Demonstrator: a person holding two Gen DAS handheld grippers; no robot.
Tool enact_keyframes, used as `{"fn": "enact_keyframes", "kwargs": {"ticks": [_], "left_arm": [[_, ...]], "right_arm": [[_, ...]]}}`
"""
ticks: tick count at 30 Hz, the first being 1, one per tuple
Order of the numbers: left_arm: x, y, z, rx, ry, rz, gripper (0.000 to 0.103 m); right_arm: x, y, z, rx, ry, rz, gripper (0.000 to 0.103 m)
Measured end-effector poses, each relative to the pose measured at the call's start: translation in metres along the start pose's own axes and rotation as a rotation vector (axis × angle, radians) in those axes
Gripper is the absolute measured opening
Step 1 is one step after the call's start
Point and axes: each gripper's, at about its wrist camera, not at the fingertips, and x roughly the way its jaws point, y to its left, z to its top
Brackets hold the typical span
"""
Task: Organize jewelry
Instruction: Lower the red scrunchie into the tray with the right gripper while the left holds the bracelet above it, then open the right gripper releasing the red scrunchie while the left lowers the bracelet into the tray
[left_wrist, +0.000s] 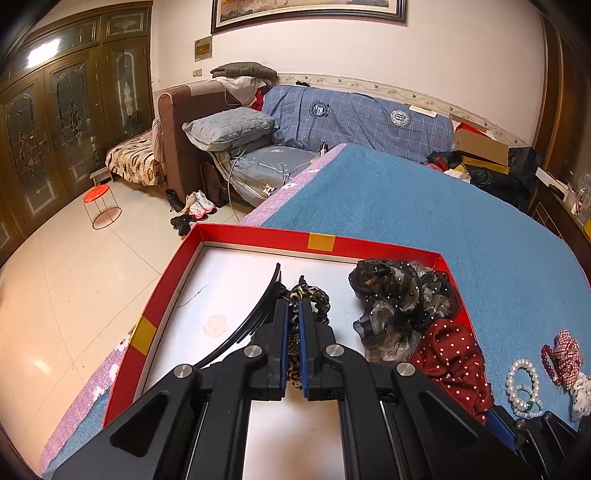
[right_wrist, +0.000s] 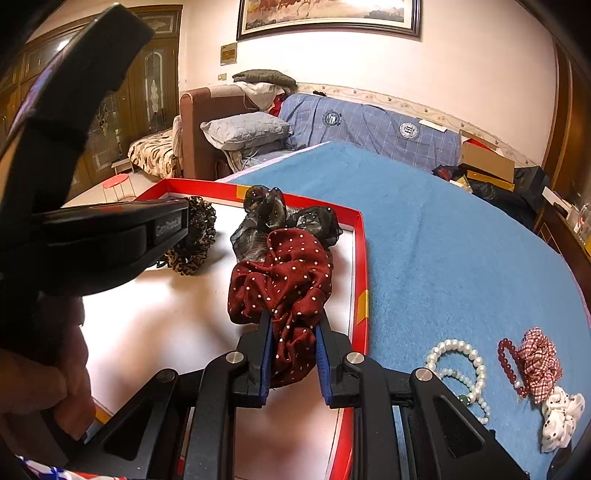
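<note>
Left gripper (left_wrist: 293, 314) clamped on leopard scrunchie (left_wrist: 310, 295), low over red tray (left_wrist: 258, 236). Right gripper (right_wrist: 293, 325) pinching red dotted scrunchie (right_wrist: 284, 277) inside the tray's right wall. Best released low, one at a time (black headband (left_wrist: 255, 314) close by); pearls (right_wrist: 458, 362) waiting on blue cloth (right_wrist: 443, 240).

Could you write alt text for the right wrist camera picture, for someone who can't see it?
The right gripper is shut on a dark red dotted scrunchie over a red-rimmed tray on a blue cloth. The left gripper holds a leopard scrunchie in the tray; pearl bracelets lie outside.
</note>
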Motion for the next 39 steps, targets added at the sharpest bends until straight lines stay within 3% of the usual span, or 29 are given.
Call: {"fn": "enact_keyframes", "kwargs": {"ticks": [20, 33, 39], "left_arm": [[0.002, 0.001, -0.002, -0.003, -0.001, 0.001, 0.005], [0.003, 0.0, -0.003, -0.011, 0.0, -0.007, 0.006], [0.003, 0.0, -0.004, -0.018, -0.001, -0.017, 0.013]], "right_arm": [[0.019, -0.007, 0.004, 0.037, 0.046, 0.009, 0.024], [0.016, -0.007, 0.004, 0.021, 0.039, 0.012, 0.034], [0.011, -0.006, 0.004, 0.015, 0.026, 0.006, 0.042]]}}
